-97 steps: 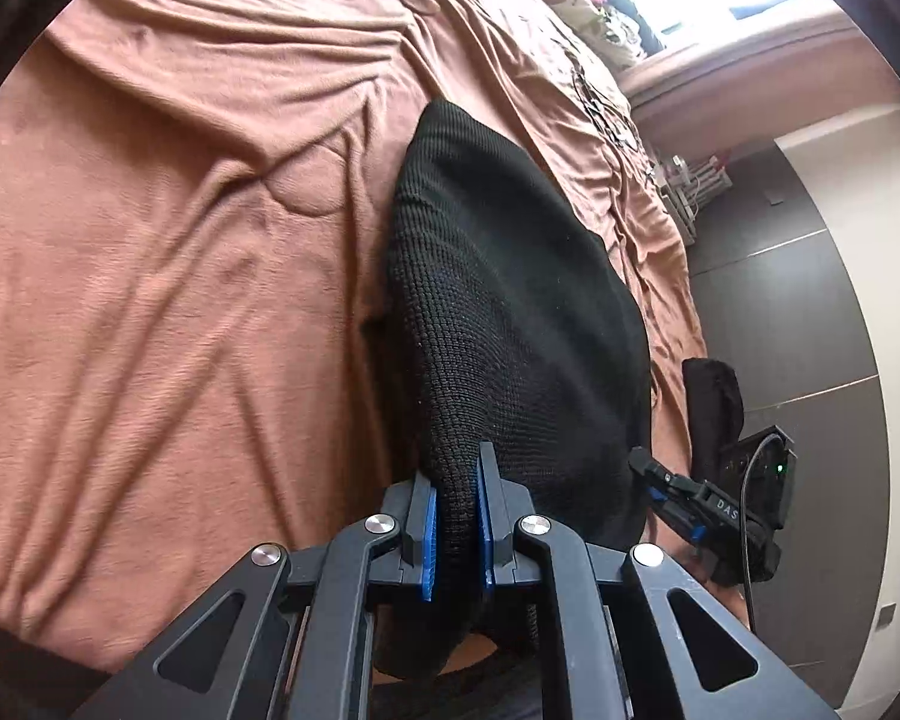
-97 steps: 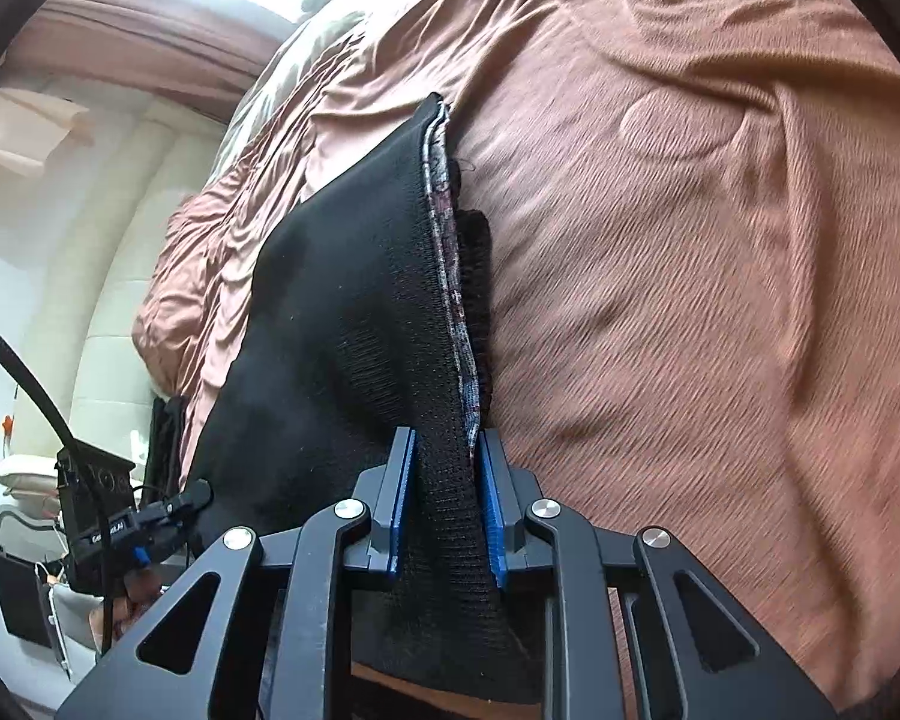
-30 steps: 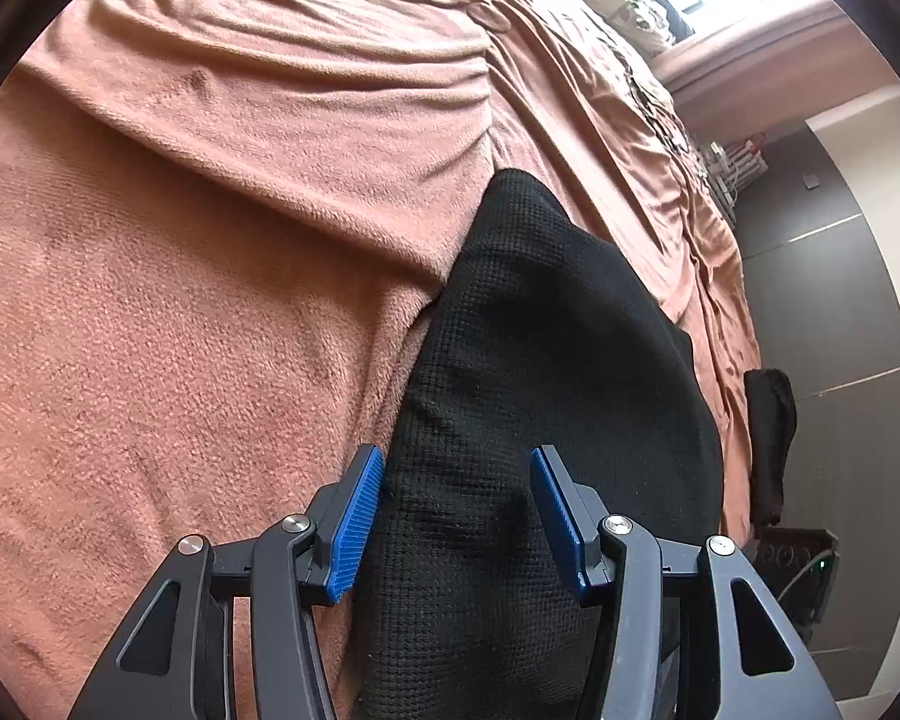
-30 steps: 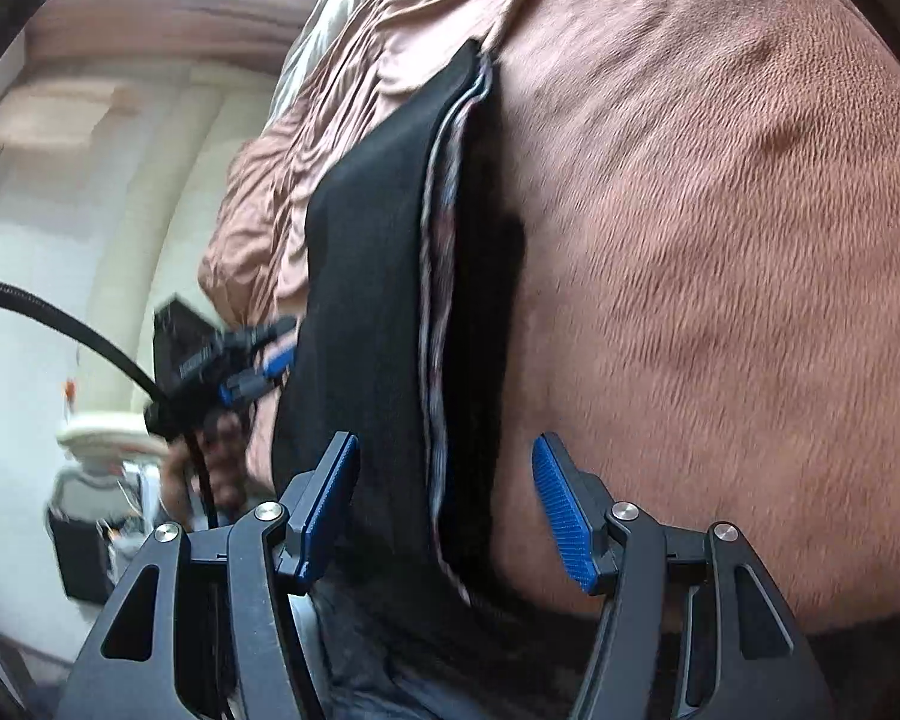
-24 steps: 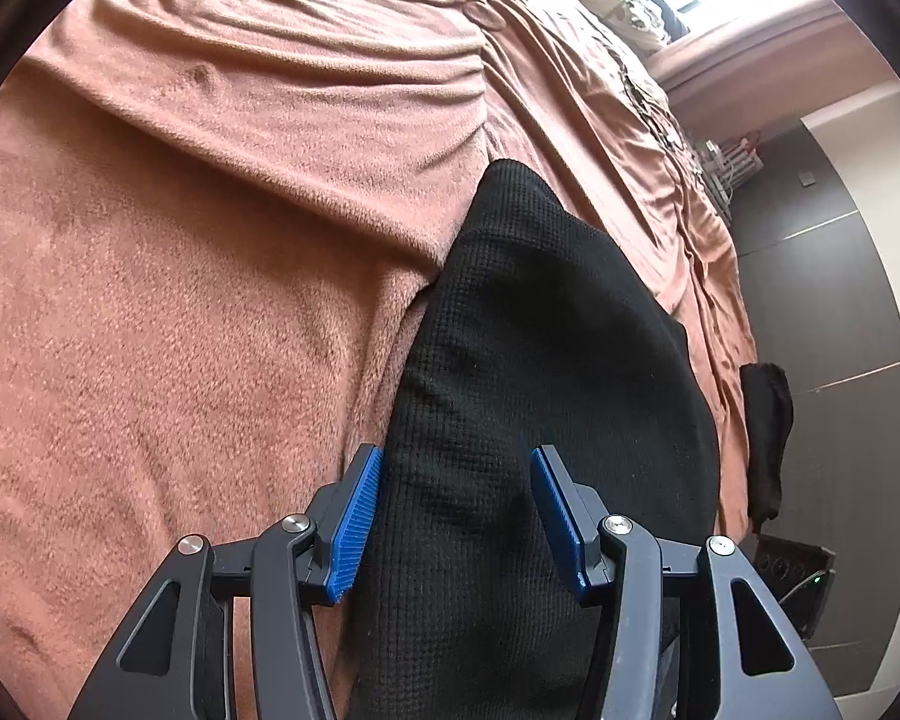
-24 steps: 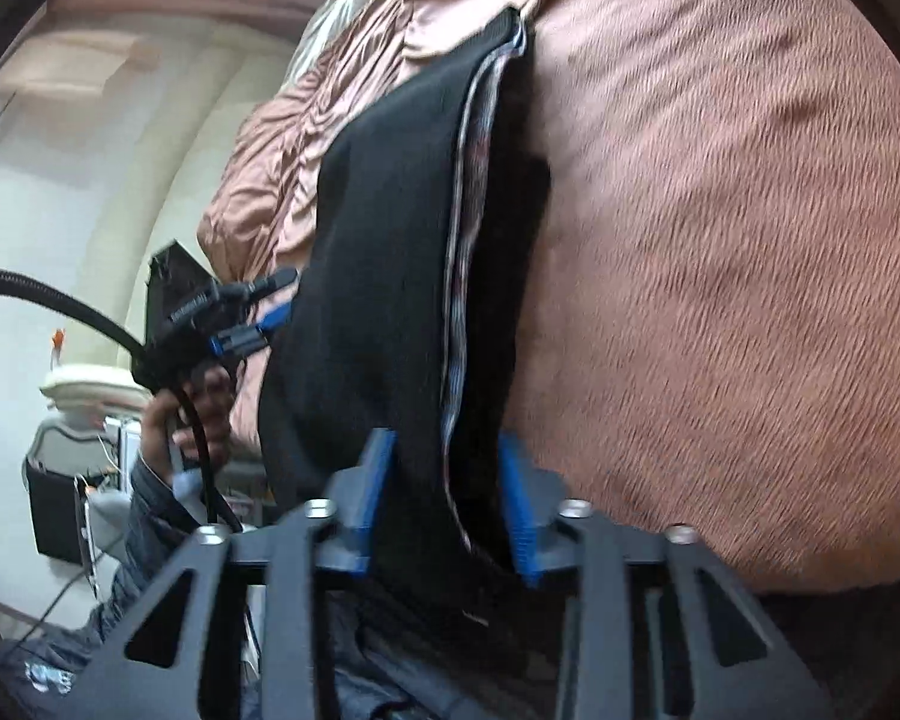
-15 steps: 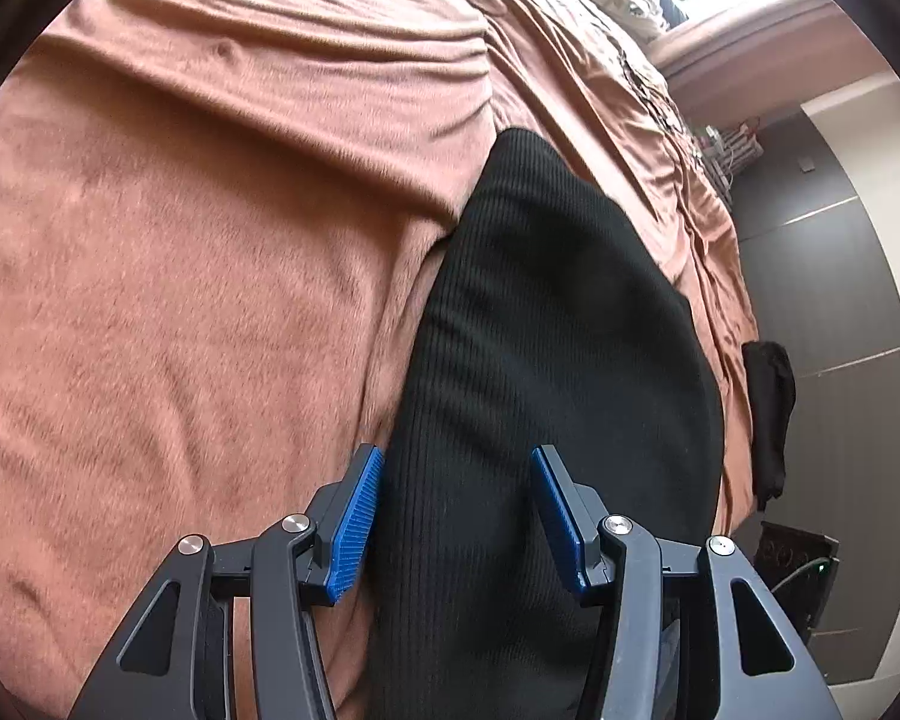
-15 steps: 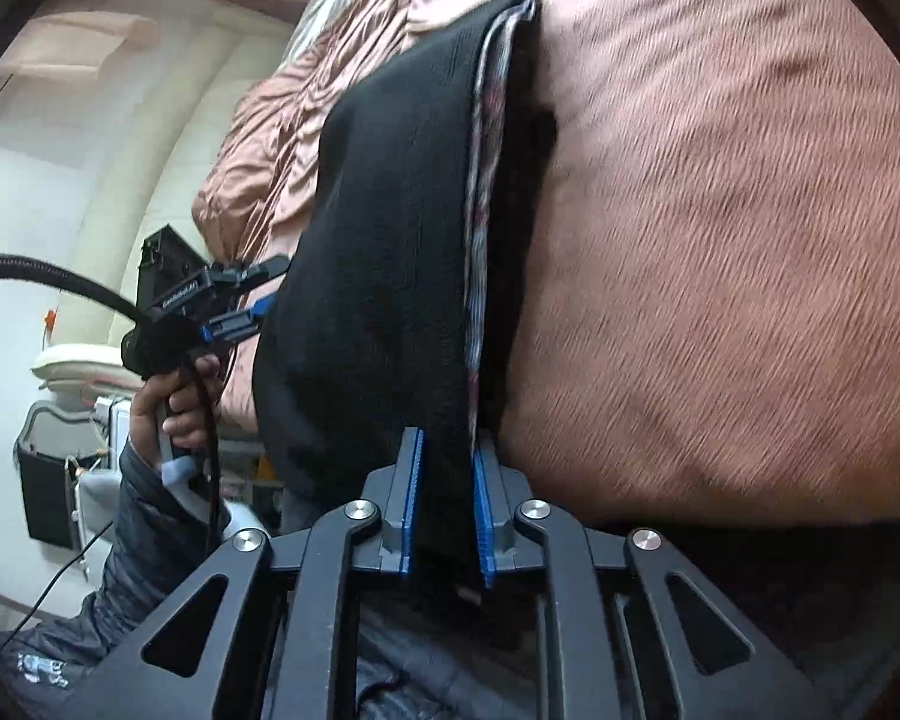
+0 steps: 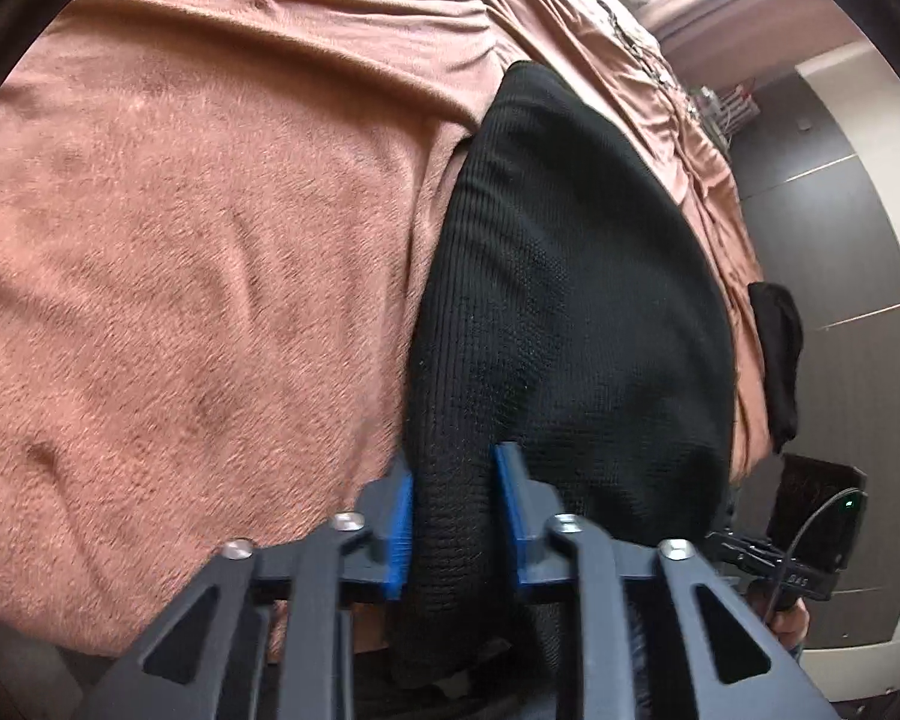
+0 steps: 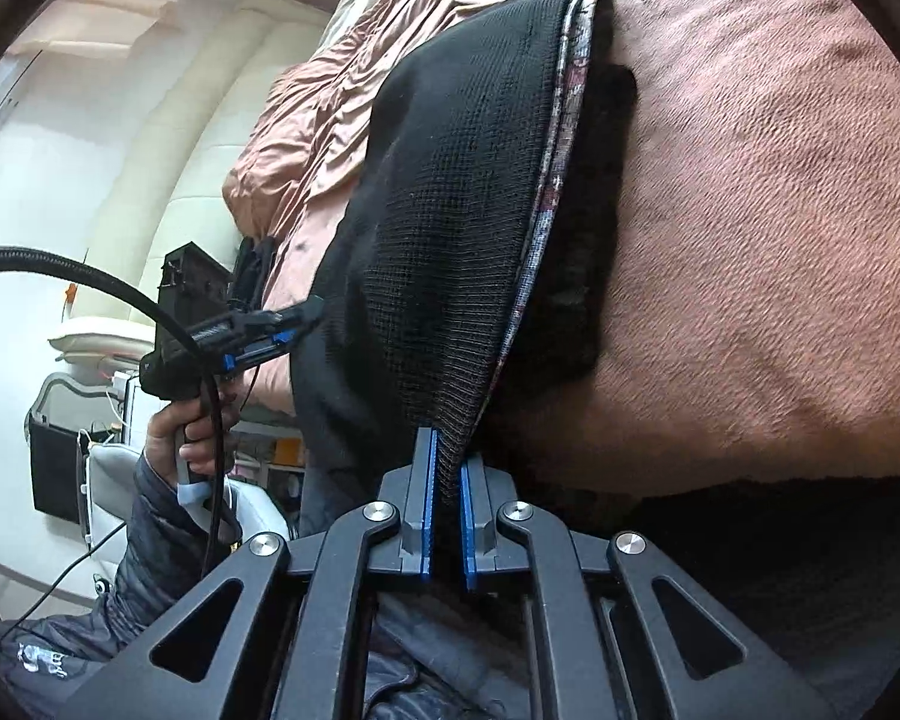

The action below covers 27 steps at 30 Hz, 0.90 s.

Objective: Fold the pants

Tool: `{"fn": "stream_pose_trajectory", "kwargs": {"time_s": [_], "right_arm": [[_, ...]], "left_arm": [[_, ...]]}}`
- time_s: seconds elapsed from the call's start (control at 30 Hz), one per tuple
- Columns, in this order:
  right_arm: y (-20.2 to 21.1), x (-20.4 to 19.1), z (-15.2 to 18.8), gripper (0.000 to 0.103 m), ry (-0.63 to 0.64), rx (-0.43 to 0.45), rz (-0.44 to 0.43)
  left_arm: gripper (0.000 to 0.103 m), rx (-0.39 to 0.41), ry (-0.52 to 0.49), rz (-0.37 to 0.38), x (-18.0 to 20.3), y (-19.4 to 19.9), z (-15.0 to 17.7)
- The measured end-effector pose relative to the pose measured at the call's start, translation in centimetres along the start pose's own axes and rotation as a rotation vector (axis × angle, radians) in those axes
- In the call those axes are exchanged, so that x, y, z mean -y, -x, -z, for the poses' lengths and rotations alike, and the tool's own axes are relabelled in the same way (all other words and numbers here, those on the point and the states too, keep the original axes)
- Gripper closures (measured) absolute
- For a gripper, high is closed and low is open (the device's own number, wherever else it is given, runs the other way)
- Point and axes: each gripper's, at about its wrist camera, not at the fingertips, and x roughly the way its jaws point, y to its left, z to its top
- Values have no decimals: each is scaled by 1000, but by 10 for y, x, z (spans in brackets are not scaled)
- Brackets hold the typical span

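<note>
The black knit pants (image 9: pixel 570 276) lie folded on the pink-brown bedspread (image 9: pixel 210 210), their near end hanging over the bed's front edge. My left gripper (image 9: pixel 453 516) has its blue pads closing on the near corner of the cloth, which fills the gap between them. In the right wrist view the pants (image 10: pixel 450 228) show a patterned inner edge (image 10: pixel 561 138). My right gripper (image 10: pixel 445 516) is shut on the near corner there. The left gripper (image 10: pixel 306 315) also shows at the pants' far side.
The bedspread (image 10: pixel 750 240) spreads wide around the pants. A dark wardrobe (image 9: pixel 840 210) stands beyond the bed, with a black garment (image 9: pixel 780 354) hanging at the bed's edge. White furniture and a dark bin (image 10: pixel 54 456) stand on the floor.
Both grippers had let go of the pants and opened. The right one then shut on the near corner; the left one has narrowed onto the cloth.
</note>
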Motion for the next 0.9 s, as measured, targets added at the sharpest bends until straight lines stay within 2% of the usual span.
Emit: {"fn": "stream_pose_trajectory", "kwargs": {"time_s": [0.07,0.2,0.37,0.43,0.5,0.6,0.9], "right_arm": [[1,5,3,99,1,-5,6],[2,8,4,99,-12,-4,34],[14,-2,0,96,14,4,51],[26,-1,0,83,24,31,52],[35,4,-4,48,11,66,54],[48,12,-11,47,-24,119,37],[54,47,-31,47,-143,188,-5]], "left_arm": [[86,2,7,7,-1,2,1],[86,0,-15,-17,3,5,3],[80,17,-15,-16,5,9,-1],[74,36,-9,-14,3,12,-4],[67,52,-3,-7,2,15,-8],[61,69,-8,0,5,17,-15],[61,74,-7,16,10,6,-43]]}}
